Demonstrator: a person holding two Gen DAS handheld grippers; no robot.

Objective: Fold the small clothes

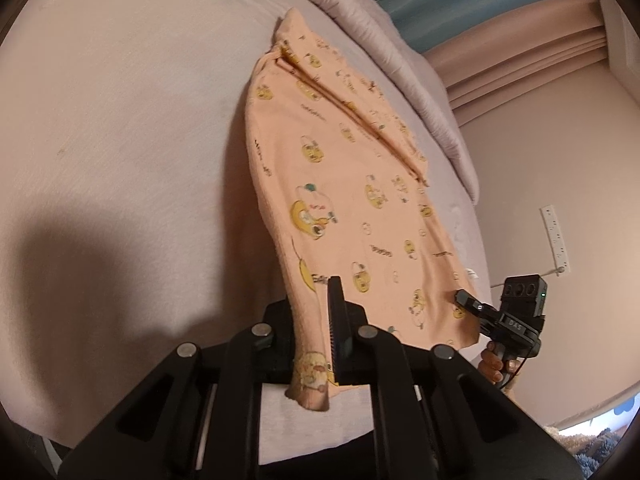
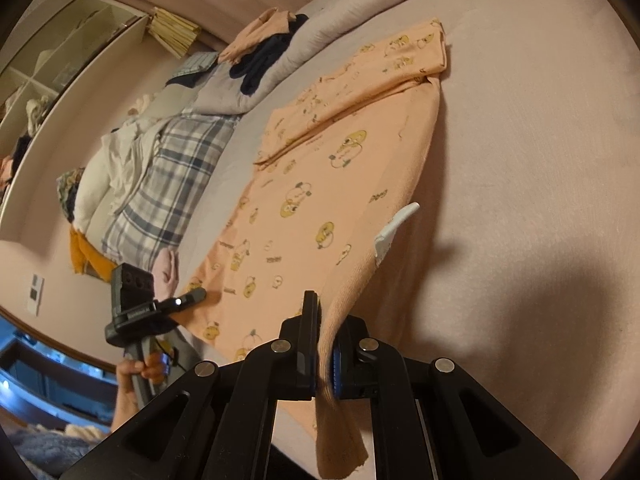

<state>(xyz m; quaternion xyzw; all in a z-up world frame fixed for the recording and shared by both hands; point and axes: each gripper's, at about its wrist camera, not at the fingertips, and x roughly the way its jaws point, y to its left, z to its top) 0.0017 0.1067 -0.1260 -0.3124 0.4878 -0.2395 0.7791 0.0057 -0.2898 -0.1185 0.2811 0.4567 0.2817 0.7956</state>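
Observation:
A small peach garment (image 1: pixel 340 184) with yellow cartoon prints lies stretched across the pink bed sheet (image 1: pixel 120 120). Its near hem is lifted off the bed. My left gripper (image 1: pixel 320 320) is shut on one near corner of it, cloth hanging down between the jaws. My right gripper (image 2: pixel 326 344) is shut on the other near corner of the peach garment (image 2: pixel 320 208). Each gripper shows in the other's view, the right gripper (image 1: pixel 464 298) at the hem and the left gripper (image 2: pixel 198 294) at the hem. A white care label (image 2: pixel 394 228) sticks out from the side seam.
A grey-pink quilt (image 1: pixel 400 60) lies bunched beyond the garment. Other clothes (image 2: pixel 264 48) sit heaped on the quilt, and a plaid blanket (image 2: pixel 172 176) lies at the bed's edge. A wall with a socket strip (image 1: pixel 554 236) stands past the bed.

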